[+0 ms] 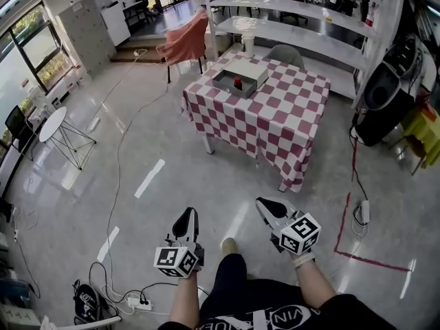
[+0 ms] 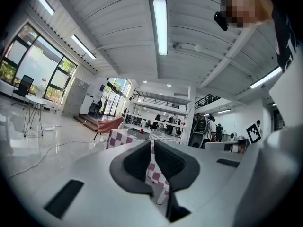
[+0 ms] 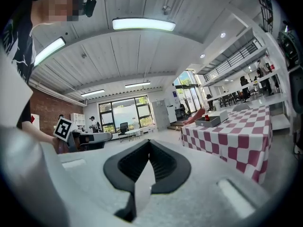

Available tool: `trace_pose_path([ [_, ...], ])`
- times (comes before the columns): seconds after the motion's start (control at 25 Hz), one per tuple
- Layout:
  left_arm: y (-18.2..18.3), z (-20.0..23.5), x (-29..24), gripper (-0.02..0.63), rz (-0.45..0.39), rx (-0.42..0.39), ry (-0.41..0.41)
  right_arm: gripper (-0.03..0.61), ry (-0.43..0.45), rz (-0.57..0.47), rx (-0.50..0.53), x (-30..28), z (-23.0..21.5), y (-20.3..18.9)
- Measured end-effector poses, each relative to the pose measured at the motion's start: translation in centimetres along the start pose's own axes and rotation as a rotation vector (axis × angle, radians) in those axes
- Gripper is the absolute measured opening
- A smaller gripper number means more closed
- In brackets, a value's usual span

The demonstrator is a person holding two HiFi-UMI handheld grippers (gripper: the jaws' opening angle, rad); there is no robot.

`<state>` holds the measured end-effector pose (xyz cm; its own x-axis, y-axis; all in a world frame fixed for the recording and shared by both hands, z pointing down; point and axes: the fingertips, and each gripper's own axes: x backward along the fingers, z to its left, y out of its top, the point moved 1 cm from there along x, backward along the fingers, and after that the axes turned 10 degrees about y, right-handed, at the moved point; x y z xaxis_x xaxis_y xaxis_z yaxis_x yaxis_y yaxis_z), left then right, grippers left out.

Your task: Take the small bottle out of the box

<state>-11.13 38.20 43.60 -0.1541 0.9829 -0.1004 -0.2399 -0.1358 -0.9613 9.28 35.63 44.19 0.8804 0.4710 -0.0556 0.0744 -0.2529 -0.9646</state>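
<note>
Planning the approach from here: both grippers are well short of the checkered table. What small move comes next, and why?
Probably step toward the table, holding both grippers level. The box holding the small bottle sits near its far edge, well beyond the left gripper and right gripper, both shut and empty.

- Left gripper (image 1: pixel 189 214): white moulded shell, black ribbed jaw pads, dark rectangular recesses in top face.
- Right gripper (image 1: pixel 262 202): same build, white shell, black ribbed pads.
- Left marker cube (image 1: pixel 177 260): white faces, black square code patterns.
- Right marker cube (image 1: pixel 301 233): same kind.
- Person: black T-shirt (image 1: pixel 275 316) with white lettering across front, forearms uncovered.
- Dark trousers (image 1: pixel 230 280).
- Light-coloured shoe (image 1: pixel 229 246).
- Small black head camera (image 3: pixel 89 6) worn at forehead level.
</note>
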Motion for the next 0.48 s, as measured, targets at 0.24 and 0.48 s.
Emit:
trace_pose_path([
  [0.24, 2.2, 0.0, -6.6, 0.028, -0.025, -0.040, -0.077, 0.005, -0.031, -0.059, 0.048, -2.4, -3.8, 3.2],
  [0.48, 3.6, 1.3, -12.9, 0.028, -0.024, -0.067, -0.102, 0.005, -0.105, -0.074, 0.076, -4.3, -8.4, 5.5],
])
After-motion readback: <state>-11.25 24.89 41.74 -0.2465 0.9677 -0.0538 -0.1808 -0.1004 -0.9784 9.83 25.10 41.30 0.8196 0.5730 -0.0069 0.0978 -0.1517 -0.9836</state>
